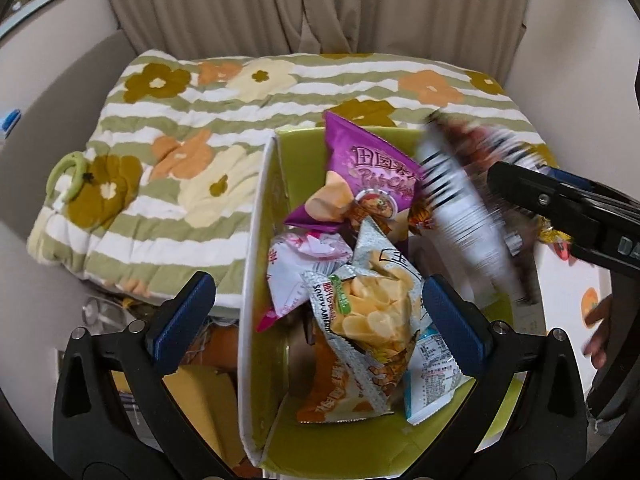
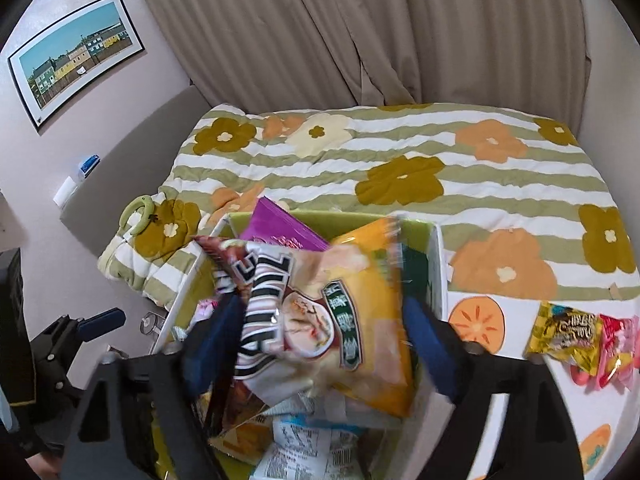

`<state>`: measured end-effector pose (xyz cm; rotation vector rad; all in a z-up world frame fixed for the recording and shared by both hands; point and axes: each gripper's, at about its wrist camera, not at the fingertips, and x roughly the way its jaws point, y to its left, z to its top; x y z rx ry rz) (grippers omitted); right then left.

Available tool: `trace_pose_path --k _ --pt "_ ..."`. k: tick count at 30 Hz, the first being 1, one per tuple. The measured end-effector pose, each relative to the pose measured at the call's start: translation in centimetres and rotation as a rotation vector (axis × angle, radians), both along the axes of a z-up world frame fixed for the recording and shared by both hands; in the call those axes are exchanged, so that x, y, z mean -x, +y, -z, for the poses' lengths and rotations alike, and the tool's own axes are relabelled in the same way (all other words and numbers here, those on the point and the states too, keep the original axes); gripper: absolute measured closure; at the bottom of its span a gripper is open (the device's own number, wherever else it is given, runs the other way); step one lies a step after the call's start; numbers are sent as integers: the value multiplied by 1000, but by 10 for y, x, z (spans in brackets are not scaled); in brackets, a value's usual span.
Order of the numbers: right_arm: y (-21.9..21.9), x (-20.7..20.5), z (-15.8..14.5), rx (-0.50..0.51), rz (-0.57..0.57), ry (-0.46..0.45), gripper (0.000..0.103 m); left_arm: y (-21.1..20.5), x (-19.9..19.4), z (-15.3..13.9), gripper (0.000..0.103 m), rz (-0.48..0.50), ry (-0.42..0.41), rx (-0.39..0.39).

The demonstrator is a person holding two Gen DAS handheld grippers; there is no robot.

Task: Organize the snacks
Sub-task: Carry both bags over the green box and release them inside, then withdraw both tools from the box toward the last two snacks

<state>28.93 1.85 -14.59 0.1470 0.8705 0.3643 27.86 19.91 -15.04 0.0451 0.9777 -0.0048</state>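
Green bin: holds purple chip bag. Left gripper: jaws spread, empty. Right gripper: spread around blurred yellow packet; hold uncertain. Right view alone: loose sweets on white tabletop.

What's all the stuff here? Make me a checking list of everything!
Surface: flowered striped quilt on a bed.
Job's things: green-lined box holding snack bags, with a purple chip bag at the back; two loose snack packets lie on the white persimmon-print board.
Clutter: green ring on the quilt.
Grippers: left gripper open over the box; right gripper around blurred orange and striped bags, grip unclear.
Cables: nothing seen.
Surroundings: beige curtain, framed picture on the wall.
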Motion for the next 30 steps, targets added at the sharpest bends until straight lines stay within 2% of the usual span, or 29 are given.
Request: trace_pose_path --k 2,9,21,30 --pt "-2 4 -1 -7 -5 -24 0 0 2 2 0 -6 4 4" --pt "-4 18 2 15 -11 -23 0 -3 13 3 0 -16 10 15" --pt "-16 67 -37 16 28 -102 0 -17 53 -44 0 38 -110 6" --pt "-45 121 -69 37 142 -189 0 -52 80 -75 0 164 -201 6"
